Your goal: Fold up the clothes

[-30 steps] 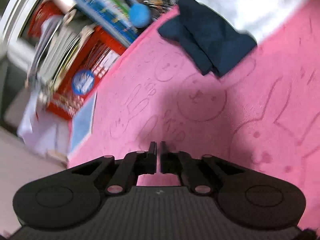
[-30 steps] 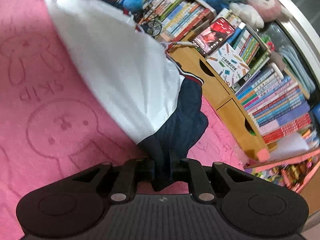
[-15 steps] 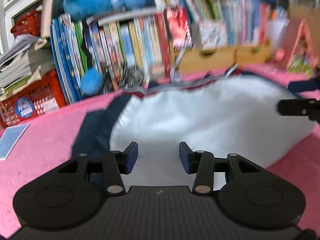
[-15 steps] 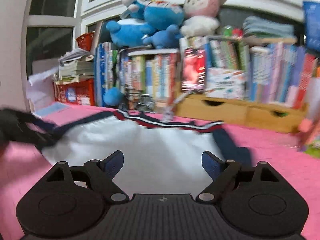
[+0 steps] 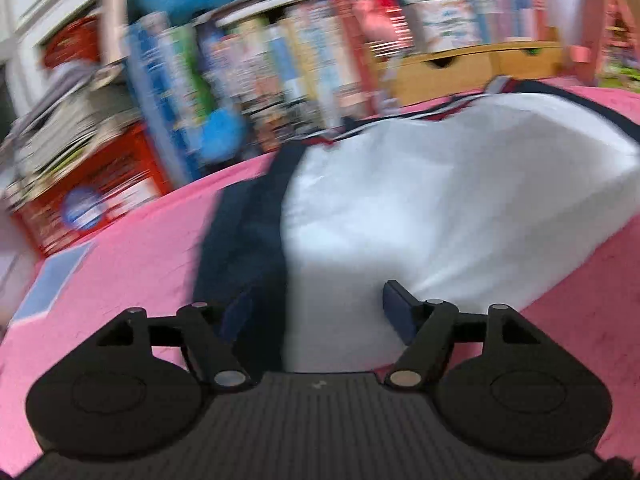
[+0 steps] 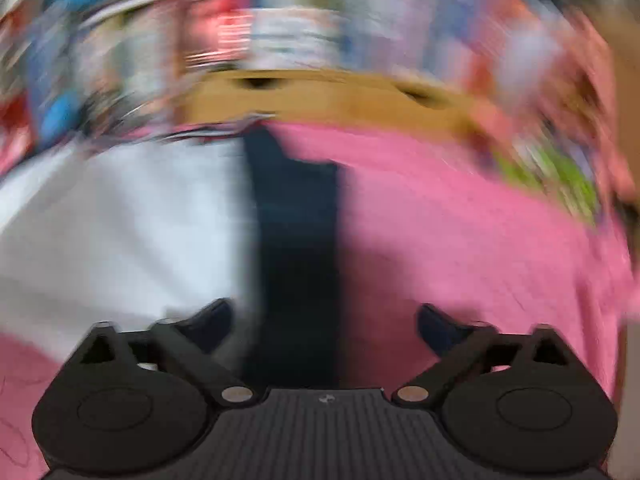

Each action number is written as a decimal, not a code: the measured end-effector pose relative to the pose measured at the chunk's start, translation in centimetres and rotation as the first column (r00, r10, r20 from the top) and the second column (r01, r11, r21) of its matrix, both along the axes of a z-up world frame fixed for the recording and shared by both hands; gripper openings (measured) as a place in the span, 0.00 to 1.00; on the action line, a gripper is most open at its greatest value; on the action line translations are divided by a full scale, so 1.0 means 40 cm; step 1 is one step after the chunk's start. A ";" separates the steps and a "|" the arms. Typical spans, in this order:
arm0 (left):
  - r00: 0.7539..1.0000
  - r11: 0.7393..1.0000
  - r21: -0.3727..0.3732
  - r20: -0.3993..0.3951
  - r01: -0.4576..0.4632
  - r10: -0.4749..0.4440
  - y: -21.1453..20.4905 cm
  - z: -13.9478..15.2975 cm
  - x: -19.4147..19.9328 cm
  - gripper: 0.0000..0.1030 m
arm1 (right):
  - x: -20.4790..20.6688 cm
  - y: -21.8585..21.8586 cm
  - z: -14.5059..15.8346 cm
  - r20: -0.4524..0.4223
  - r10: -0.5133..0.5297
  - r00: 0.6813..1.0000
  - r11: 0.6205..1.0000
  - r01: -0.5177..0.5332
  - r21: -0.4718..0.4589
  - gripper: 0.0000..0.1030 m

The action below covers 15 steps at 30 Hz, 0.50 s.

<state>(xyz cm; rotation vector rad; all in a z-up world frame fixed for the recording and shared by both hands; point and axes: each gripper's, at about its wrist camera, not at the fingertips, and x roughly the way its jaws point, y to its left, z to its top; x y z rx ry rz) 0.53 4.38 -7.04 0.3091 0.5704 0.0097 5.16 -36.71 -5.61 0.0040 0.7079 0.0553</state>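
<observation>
Left hand-held gripper [image 5: 316, 312] is hovering with its jaws spread wide and holding nothing, straddling the near hem of the white garment [image 5: 440, 208] where the white panel is meeting the navy sleeve [image 5: 240, 240]. Right hand-held gripper [image 6: 320, 328] is likewise standing wide and empty, low over the opposite navy sleeve [image 6: 296, 240]. The garment is lying flat on the pink blanket [image 5: 132, 248], with its collar end pointing toward the bookshelf [image 5: 240, 64]. Both views are showing motion blur, so fine edge detail is not resolving. Judged step: taking hold of the hem corners for a fold. To do it well, each operator hand is advised to be lowering its jaws squarely over the fabric edge, catching all layers, and avoiding pinching the blanket beneath.
</observation>
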 end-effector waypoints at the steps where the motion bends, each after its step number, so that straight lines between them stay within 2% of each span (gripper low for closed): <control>1: 0.999 0.999 0.003 0.002 -0.040 0.040 0.024 -0.001 -0.003 0.71 | -0.003 -0.046 -0.003 -0.012 -0.020 1.000 0.999 0.020 0.037 0.99; 4: 0.990 0.990 0.020 -0.007 -0.139 0.139 0.101 0.001 -0.016 0.70 | -0.020 -0.047 0.001 -0.007 -0.029 1.000 0.999 0.029 0.020 0.99; 6: 0.988 0.985 0.079 0.003 -0.155 0.156 0.128 0.008 -0.032 0.71 | -0.033 -0.022 0.020 0.022 -0.020 1.000 0.999 0.021 -0.032 0.95; 7: 0.988 0.984 0.089 0.018 -0.154 0.153 0.126 0.025 -0.040 0.69 | -0.036 -0.007 0.038 0.046 -0.006 0.999 0.999 0.008 -0.039 0.94; 8: 0.988 0.983 0.099 0.034 -0.154 0.151 0.125 0.043 -0.047 0.63 | -0.036 0.008 0.058 0.071 0.010 0.997 0.999 -0.007 -0.042 0.94; 9: 0.988 0.982 0.108 0.049 -0.152 0.148 0.124 0.060 -0.055 0.62 | -0.037 0.023 0.077 0.096 0.026 0.995 0.999 -0.022 -0.044 0.94; 12: 0.994 1.000 0.013 0.105 -0.024 0.022 0.064 0.141 -0.049 0.62 | -0.034 0.080 0.134 0.159 0.085 0.984 0.996 -0.081 -0.035 0.93; 14: 0.992 0.995 -0.066 0.102 0.077 -0.070 0.000 0.174 -0.024 0.64 | -0.007 0.149 0.153 0.153 0.173 0.973 0.984 -0.178 0.019 0.78; 15: 0.992 0.994 -0.059 0.091 0.090 -0.085 -0.031 0.162 0.002 0.63 | 0.008 0.184 0.161 0.150 0.219 0.964 0.973 -0.228 0.047 0.65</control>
